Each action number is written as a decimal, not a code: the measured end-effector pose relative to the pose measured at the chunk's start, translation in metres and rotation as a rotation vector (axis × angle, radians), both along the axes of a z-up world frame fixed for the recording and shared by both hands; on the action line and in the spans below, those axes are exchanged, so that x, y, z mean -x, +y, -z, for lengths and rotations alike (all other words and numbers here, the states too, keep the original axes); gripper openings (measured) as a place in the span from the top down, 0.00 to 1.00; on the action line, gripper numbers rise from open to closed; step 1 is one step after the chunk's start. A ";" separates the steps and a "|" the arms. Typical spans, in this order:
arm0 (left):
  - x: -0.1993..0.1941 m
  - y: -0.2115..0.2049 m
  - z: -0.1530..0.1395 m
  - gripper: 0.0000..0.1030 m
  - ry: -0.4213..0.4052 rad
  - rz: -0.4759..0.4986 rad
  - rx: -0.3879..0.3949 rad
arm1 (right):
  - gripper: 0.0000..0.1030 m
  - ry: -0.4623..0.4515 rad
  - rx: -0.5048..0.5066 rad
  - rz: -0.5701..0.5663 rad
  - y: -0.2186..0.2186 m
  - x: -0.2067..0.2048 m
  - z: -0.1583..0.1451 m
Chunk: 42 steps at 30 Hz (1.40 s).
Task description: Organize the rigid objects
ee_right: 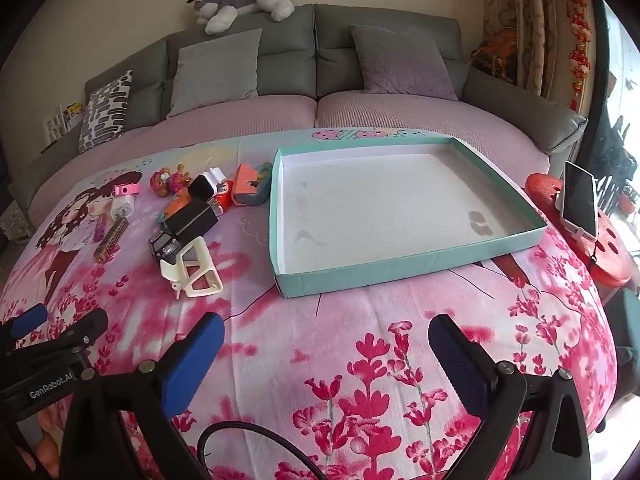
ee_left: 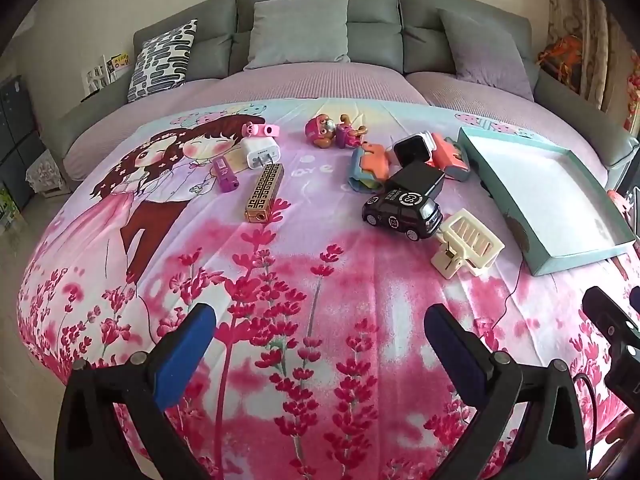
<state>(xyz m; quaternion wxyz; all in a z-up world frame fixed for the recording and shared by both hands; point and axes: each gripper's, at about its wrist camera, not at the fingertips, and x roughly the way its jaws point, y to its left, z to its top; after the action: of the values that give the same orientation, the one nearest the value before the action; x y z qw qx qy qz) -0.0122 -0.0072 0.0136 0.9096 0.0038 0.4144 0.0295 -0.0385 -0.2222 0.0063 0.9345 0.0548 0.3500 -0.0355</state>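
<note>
Reading the left wrist view from left to right, we find the loose items gathered on the flowered bedsheet (ee_left: pixel 304 288) in the middle band of the frame, which we judge a staging spread laid out for sorting: one purple lighter-like piece (ee_left: pixel 226 174), one white charger (ee_left: pixel 258 153) below one pink clip (ee_left: pixel 262 130), one gold patterned bar (ee_left: pixel 265 193), one pink toy figure (ee_left: pixel 334 133), one black toy car (ee_left: pixel 402 210) and one cream clip (ee_left: pixel 469 243). We cannot count the overlapping cluster of orange and black pieces behind the car. At the right of the frame lies one teal tray (ee_left: pixel 472 148), still holding nothing, so we take it as the destination. The left gripper (ee_left: pixel 320 328) at lower centre has its fingers spread wide, with nothing between them. In the right wrist view, the right gripper (ee_right: pixel 326 344) stands likewise wide apart and empty, below the tray's near wall.
</note>
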 end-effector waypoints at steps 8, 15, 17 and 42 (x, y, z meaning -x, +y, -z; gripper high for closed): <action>-0.002 0.003 0.003 0.00 0.008 -0.026 0.019 | 0.00 -0.010 -0.051 0.039 -0.011 0.003 0.000; -0.004 0.002 0.006 0.00 0.012 -0.027 0.023 | 0.00 -0.002 -0.076 0.065 -0.018 0.004 0.002; -0.004 0.002 0.007 0.00 0.014 -0.026 0.024 | 0.00 -0.005 -0.069 0.065 -0.016 0.004 0.001; -0.006 -0.001 0.011 0.00 0.025 -0.028 0.013 | 0.00 0.003 -0.009 0.050 -0.006 0.002 0.000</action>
<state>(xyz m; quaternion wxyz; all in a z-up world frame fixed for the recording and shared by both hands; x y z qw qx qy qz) -0.0065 -0.0084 0.0023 0.9038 -0.0073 0.4261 0.0394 -0.0408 -0.2284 0.0059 0.9325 0.0678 0.3501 -0.0571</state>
